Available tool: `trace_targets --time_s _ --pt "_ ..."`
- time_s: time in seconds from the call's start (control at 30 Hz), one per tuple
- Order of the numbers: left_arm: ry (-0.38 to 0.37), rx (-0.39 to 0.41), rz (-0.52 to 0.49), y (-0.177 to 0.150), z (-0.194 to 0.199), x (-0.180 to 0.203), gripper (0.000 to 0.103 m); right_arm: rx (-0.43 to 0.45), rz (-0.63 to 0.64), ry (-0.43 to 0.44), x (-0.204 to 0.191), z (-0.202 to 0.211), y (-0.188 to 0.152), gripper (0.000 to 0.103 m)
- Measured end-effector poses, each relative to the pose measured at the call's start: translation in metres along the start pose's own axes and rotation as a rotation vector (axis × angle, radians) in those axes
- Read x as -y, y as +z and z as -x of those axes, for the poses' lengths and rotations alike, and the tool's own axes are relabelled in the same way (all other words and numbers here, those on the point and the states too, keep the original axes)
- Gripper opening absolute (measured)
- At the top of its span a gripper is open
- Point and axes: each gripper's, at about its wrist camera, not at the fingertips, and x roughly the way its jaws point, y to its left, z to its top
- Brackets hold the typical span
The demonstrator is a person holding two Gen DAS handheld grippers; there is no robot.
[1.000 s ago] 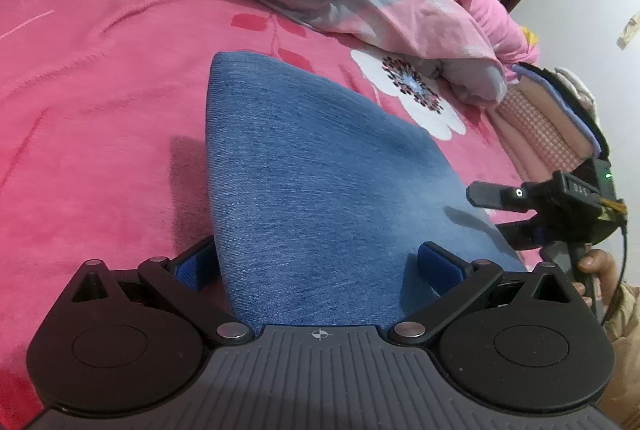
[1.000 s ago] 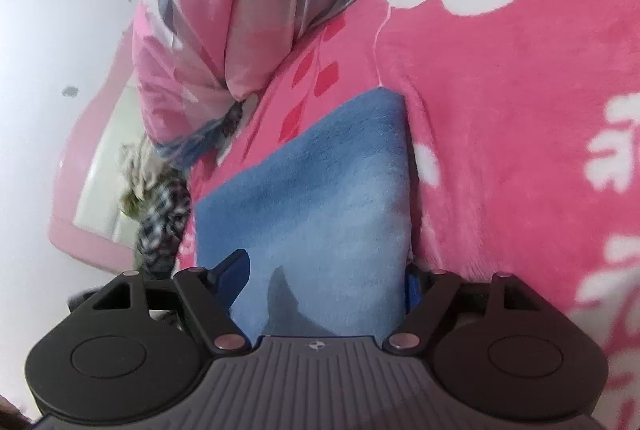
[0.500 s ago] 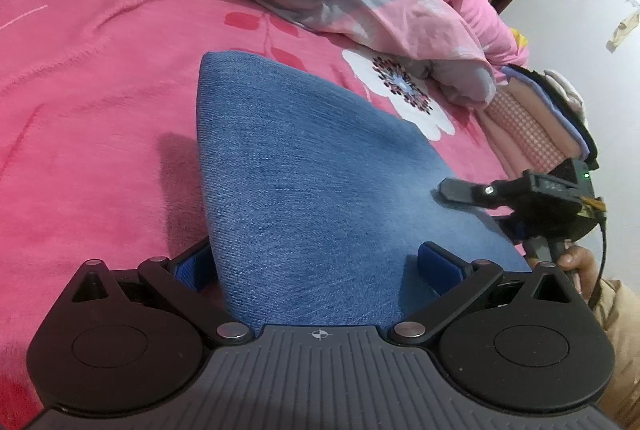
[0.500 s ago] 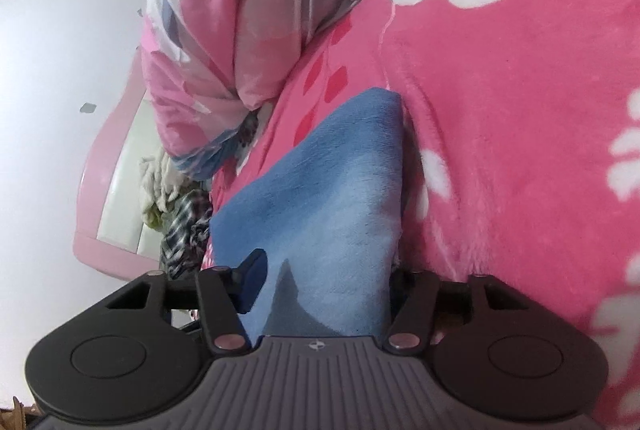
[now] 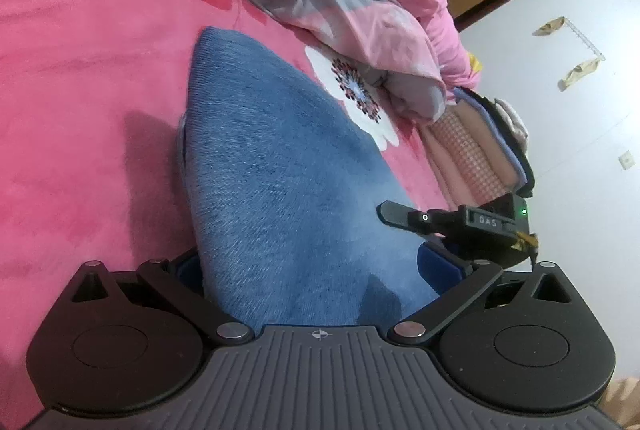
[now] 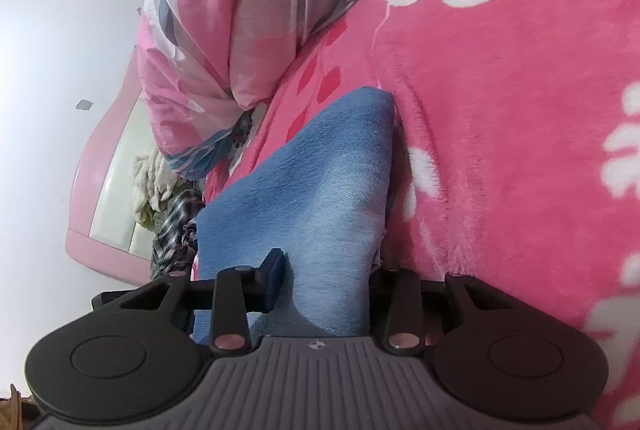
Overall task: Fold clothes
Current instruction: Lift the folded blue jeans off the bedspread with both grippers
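Observation:
A blue denim-look garment (image 5: 280, 169) lies folded on the pink flowered bed cover (image 5: 80, 69). Its near end runs between the wide-set jaws of my left gripper (image 5: 314, 266), and the blue pads sit at its two sides without squeezing it. In the right wrist view the garment (image 6: 320, 189) narrows to a far corner. My right gripper (image 6: 328, 270) is closing around the garment's near edge. One pad rests on top of the cloth and the other finger is hidden under it. The right gripper (image 5: 404, 226) also shows over the cloth's right side.
A bunched pink and grey quilt (image 5: 360, 9) lies along the far side of the bed (image 6: 500, 109). A stack of folded clothes (image 5: 480, 157) sits at the bed's right end. A plaid heap of clothes (image 6: 172, 226) lies by the pink headboard (image 6: 100, 157).
The right gripper's jaws have drawn in around the garment's edge. The left gripper has turned, so its view is more tilted and the right gripper shows nearer the middle.

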Motion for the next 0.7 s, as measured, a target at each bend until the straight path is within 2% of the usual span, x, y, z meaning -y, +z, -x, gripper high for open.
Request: trace_targets --time_s 0.13,0.2,0.27,0.5,0.7 --pt "-0.021 0.023 0.008 -0.001 0.004 0.002 0.1 0.022 0.021 -0.014 -0.009 0.0 -0.004 0.029" --pt "-0.038 0.033 0.03 -0.002 0.009 0.001 0.089 0.037 0.024 -0.006 -0.016 0.005 -0.006 0.026" --pt "-0.054 0.04 0.061 -0.002 0.015 0.0 0.086 0.051 0.03 0.001 -0.023 0.01 -0.009 0.026" --pt "-0.083 0.052 0.046 -0.008 0.028 0.03 0.082 0.074 0.076 0.012 -0.051 0.031 -0.013 0.025" --pt "-0.135 0.045 0.015 -0.021 0.031 0.068 0.081 0.135 0.112 -0.003 -0.075 0.075 -0.032 0.025"
